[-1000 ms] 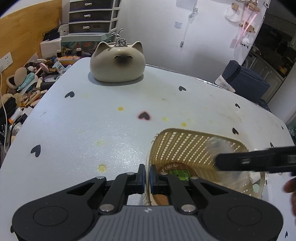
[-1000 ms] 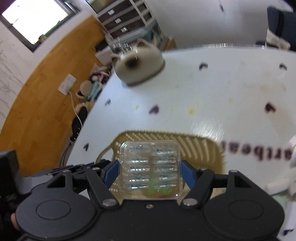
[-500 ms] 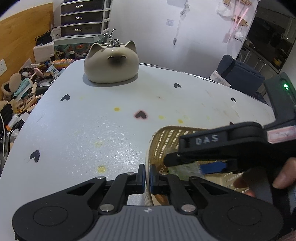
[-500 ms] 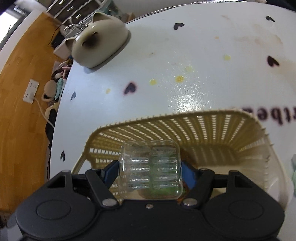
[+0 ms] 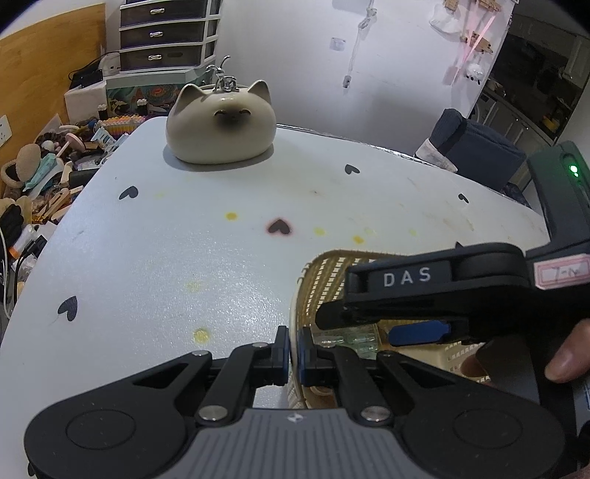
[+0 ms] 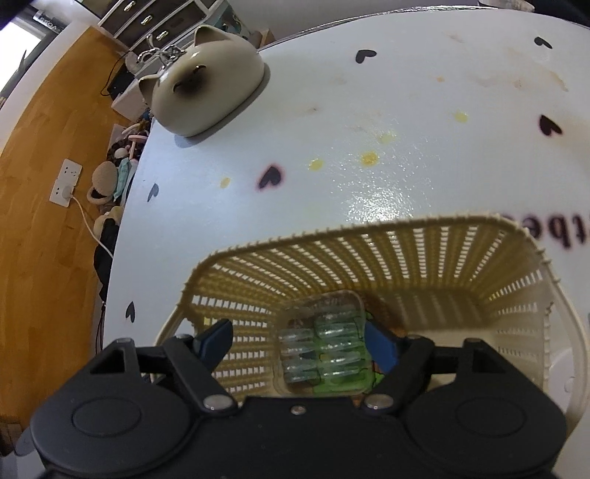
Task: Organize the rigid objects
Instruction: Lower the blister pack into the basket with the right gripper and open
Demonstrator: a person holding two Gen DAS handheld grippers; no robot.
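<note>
A beige slotted plastic basket (image 6: 405, 258) stands on the white table (image 6: 368, 110). My left gripper (image 5: 294, 348) is shut on the basket's near left rim (image 5: 295, 317). My right gripper (image 6: 298, 341) is open and reaches down inside the basket; it also shows in the left wrist view (image 5: 416, 328). A clear blister tray with ribbed cells (image 6: 322, 348) lies loose between its blue pads, resting by the right pad (image 6: 381, 348), on the basket floor. The tray shows in the left wrist view too (image 5: 348, 337).
A cream ceramic cat figure (image 5: 221, 123) sits at the table's far edge, also in the right wrist view (image 6: 204, 86). Clutter (image 5: 40, 177) lies on the floor left of the table, below grey drawers (image 5: 166, 33). A dark chair (image 5: 475, 151) stands beyond the far right edge.
My right gripper went down into the basket with the clear tray, then opened; the tray dropped free onto the basket floor. My left gripper stayed clamped on the rim.
</note>
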